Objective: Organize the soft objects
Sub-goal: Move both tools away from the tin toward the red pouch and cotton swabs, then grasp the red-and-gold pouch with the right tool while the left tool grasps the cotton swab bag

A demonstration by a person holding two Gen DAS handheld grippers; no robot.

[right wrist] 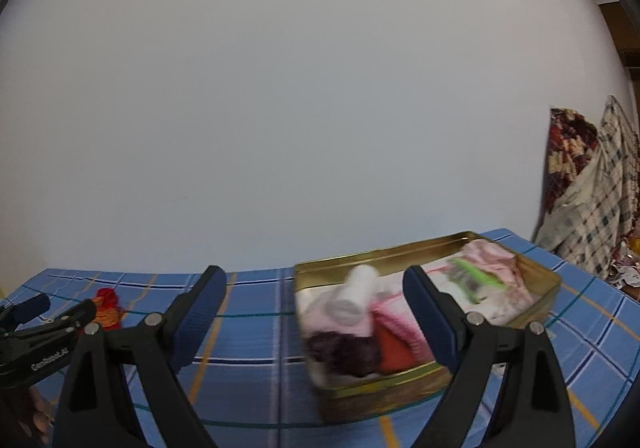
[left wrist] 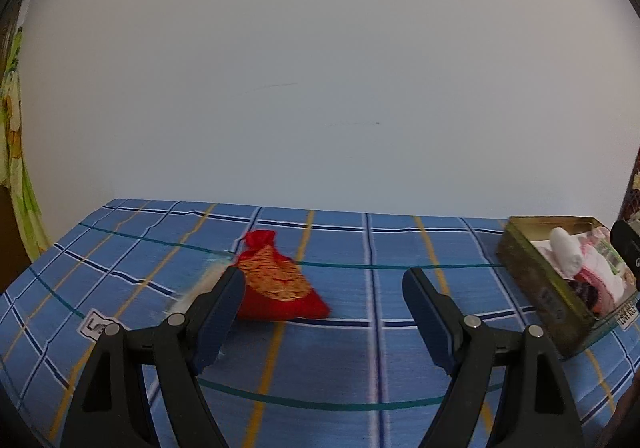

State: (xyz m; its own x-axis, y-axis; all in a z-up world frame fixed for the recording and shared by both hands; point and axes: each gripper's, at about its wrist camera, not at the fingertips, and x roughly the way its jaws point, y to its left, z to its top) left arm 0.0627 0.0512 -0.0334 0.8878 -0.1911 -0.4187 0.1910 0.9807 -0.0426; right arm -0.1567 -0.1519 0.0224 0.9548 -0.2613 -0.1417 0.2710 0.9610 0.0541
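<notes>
A red drawstring pouch (left wrist: 280,282) with gold embroidery lies on its side on the blue checked cloth, its gathered neck pointing away. Well to its right, an open gold tin (right wrist: 424,384) holds a rolled white cloth (right wrist: 354,298) atop pink, white, orange and dark soft pieces.

Soft even light (fisheye-bent edges), slight motion blur.

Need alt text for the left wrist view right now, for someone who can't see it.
The open, empty left gripper hovers over a blue plaid tablecloth, with a red and gold drawstring pouch lying just past its left finger. At far right, a gold tin holds rolled and folded cloths.
</notes>
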